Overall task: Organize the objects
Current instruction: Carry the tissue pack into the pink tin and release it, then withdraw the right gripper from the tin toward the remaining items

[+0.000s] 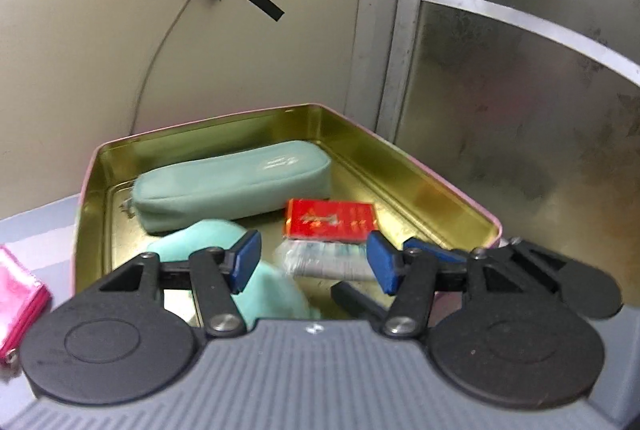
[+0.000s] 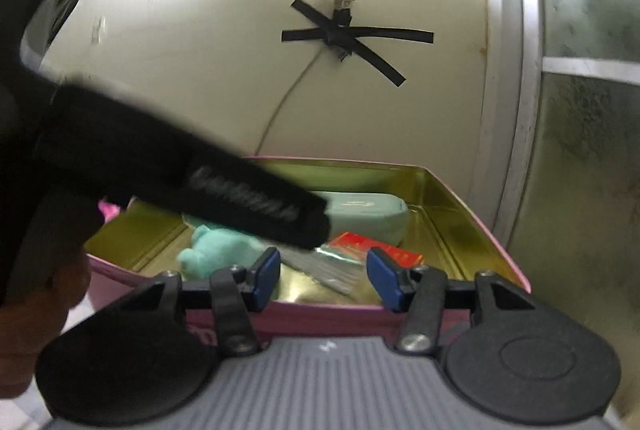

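Four items inside gold-lined pink tin point(image 1: 400, 165): stiff red carton point(image 1: 331, 220), soft teal pouch point(image 1: 236, 181), teal plush point(image 1: 272, 290), slippery wrapped packet point(image 1: 328, 260). Left gripper point(image 1: 312, 262), right gripper point(image 2: 323, 278): both parted, empty. Best hold: carton's long edges.

One gold-lined tin point(image 1: 420, 165) holds one mint pouch point(image 1: 236, 181), one red box point(image 1: 332, 220), one teal plush toy point(image 1: 272, 290) and one clear packet point(image 1: 332, 262); one pink purse point(image 1: 20, 302) lies outside.
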A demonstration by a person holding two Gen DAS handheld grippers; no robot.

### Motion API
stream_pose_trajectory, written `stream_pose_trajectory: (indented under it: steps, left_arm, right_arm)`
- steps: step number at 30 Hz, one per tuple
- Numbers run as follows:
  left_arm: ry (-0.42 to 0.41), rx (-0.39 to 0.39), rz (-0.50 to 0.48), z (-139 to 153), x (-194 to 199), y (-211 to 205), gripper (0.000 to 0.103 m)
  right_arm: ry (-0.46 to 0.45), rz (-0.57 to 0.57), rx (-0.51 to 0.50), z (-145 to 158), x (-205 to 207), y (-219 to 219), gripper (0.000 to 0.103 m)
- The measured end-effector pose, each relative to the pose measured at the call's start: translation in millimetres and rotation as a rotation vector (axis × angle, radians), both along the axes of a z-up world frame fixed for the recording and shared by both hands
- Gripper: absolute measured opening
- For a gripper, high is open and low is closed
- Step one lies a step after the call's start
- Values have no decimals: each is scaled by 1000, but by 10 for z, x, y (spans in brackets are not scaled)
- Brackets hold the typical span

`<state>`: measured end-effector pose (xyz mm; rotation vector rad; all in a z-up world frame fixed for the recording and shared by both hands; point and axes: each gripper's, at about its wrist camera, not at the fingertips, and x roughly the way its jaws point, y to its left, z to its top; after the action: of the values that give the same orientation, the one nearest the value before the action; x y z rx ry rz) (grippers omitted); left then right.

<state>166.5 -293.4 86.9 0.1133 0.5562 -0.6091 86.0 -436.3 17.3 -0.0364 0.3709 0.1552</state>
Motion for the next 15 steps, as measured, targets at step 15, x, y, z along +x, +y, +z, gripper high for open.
stream_pose_trajectory:
  steps: [15]
  left_arm:
    - [-81,78,180,-310,-881,1385,69]
  right_arm:
    - [89,83,250,-233,-783,384,53]
